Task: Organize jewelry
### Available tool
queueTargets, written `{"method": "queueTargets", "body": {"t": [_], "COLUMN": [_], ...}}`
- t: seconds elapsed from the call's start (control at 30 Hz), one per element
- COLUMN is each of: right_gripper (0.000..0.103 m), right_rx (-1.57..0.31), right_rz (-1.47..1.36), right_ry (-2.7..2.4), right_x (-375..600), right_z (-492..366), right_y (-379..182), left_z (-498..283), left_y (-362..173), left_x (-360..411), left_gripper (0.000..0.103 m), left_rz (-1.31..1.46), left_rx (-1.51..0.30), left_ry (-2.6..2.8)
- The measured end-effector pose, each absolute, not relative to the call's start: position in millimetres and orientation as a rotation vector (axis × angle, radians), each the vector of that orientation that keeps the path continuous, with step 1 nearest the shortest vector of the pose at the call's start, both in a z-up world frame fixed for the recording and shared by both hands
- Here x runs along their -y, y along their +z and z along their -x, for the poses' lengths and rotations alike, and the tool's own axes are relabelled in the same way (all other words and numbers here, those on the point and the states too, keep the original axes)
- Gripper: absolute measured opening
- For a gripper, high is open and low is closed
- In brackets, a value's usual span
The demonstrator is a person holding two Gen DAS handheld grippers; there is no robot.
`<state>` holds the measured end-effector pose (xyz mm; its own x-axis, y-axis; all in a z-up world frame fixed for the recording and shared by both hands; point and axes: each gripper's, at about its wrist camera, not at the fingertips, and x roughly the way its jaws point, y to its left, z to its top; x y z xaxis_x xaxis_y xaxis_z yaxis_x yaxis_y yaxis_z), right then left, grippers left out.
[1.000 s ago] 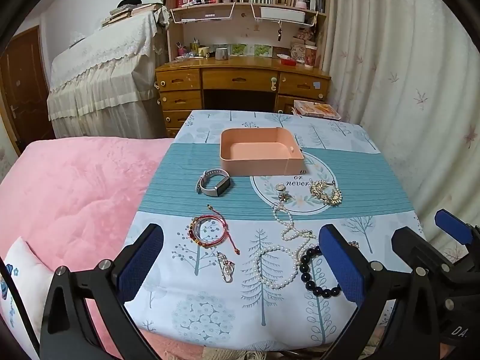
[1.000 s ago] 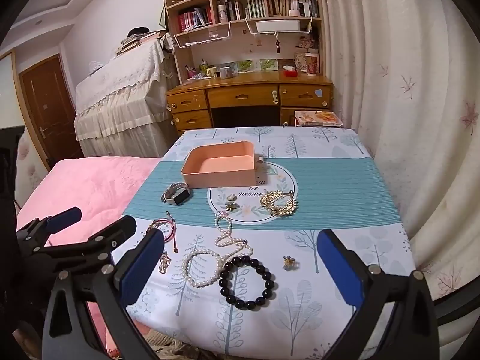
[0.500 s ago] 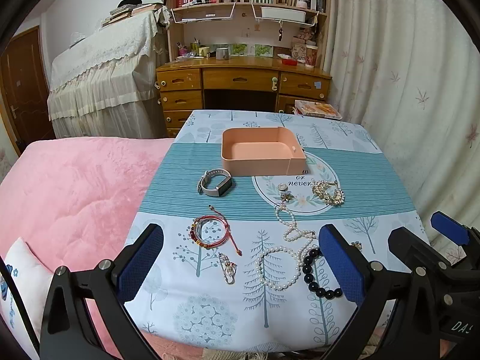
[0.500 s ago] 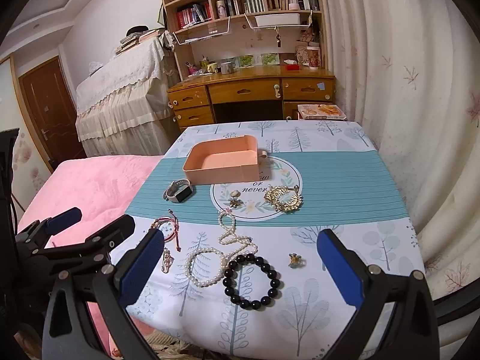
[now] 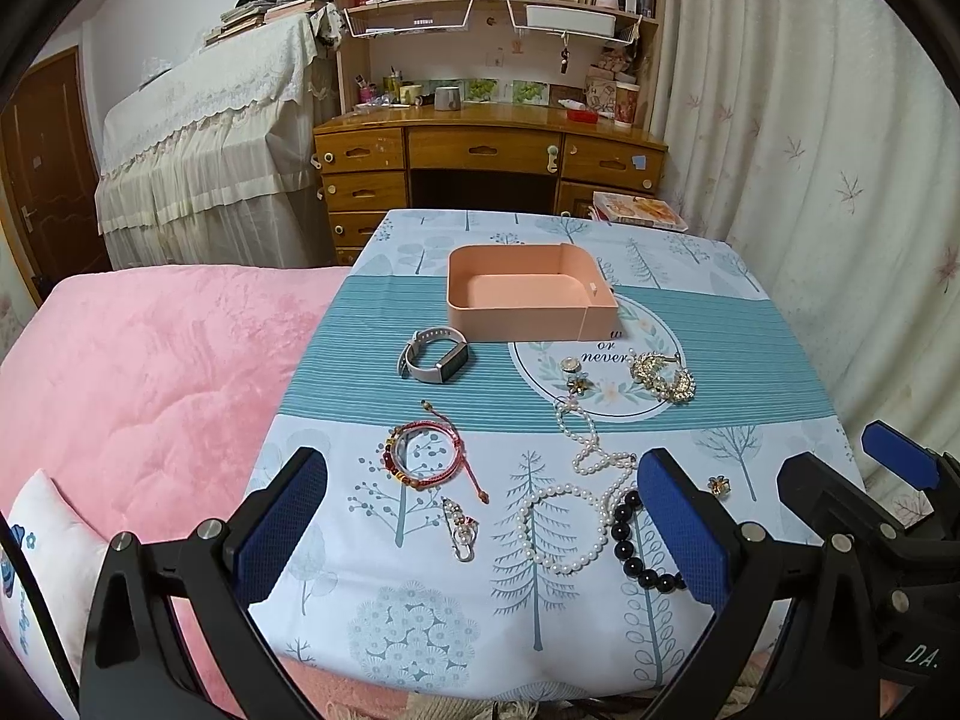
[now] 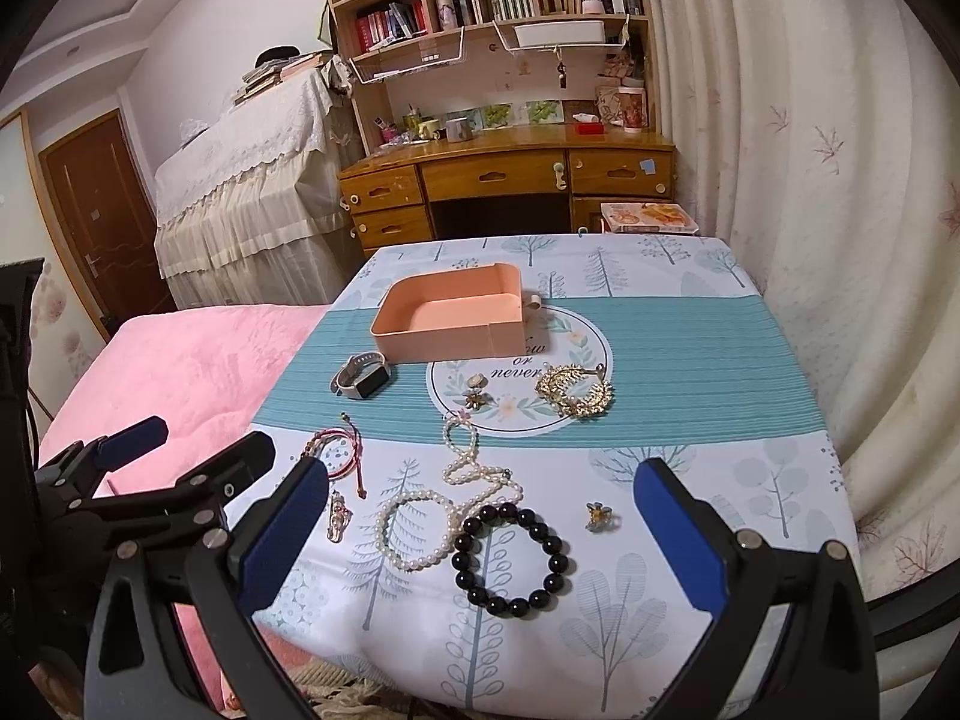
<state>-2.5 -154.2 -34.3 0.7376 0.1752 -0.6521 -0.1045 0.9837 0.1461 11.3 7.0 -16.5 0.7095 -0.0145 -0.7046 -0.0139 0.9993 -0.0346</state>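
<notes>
An empty peach tray stands at the table's middle back. Before it lie a grey smartwatch, a gold bracelet, small brooches, a red cord bracelet, a pearl necklace, a black bead bracelet, a silver pin and a tiny gold charm. My left gripper hovers open over the near edge by the pin. My right gripper hovers open over the black bracelet. Neither holds anything.
The table wears a blue tree-print cloth. A pink bed lies along its left side. A wooden desk with shelves stands behind, a cloth-covered piece of furniture to its left, and a curtain hangs at the right.
Both grippers have edged slightly forward and lower over the table's near edge; the jewelry looks a little larger. Nothing on the table has moved.
</notes>
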Motion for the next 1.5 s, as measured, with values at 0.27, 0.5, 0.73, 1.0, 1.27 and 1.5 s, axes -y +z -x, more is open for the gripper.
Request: {"method": "queueTargets", "body": {"t": [0.27, 0.5, 0.73, 1.0, 1.27, 1.5], "right_gripper": [0.102, 0.102, 0.102, 0.102, 0.102, 0.102], "right_rx": [-0.738, -0.749, -0.769, -0.8, -0.814, -0.841], "right_rz": [-0.102, -0.108, -0.116, -0.121, -0.11, -0.1], "right_ry": [0.159, 0.163, 0.17, 0.181, 0.189, 0.18], "right_x": [146.0, 140.0, 145.7, 150.4, 151.2, 153.6], "right_z": [2.0, 4.2, 1.9, -12.0, -24.4, -41.5], "right_y": [-45.9, -52.3, -49.8, -45.6, -44.2, -49.8], "left_z": [-10.0, -13.4, -17.5, -28.5, -44.0, -62.6], "left_y": [-18.0, -17.7, -19.9, -24.2, -32.2, -37.4], "left_x": [-9.7, -9.0, -9.4, -9.9, -13.0, -12.7], "left_gripper": [0.102, 0.102, 0.102, 0.102, 0.102, 0.102], "left_rz": [0.042, 0.04, 0.038, 0.036, 0.037, -0.046], "left_rx": [-0.794, -0.81, -0.83, -0.858, -0.894, -0.893], "left_ry": [-0.004, -0.006, -0.007, -0.016, -0.016, 0.004]}}
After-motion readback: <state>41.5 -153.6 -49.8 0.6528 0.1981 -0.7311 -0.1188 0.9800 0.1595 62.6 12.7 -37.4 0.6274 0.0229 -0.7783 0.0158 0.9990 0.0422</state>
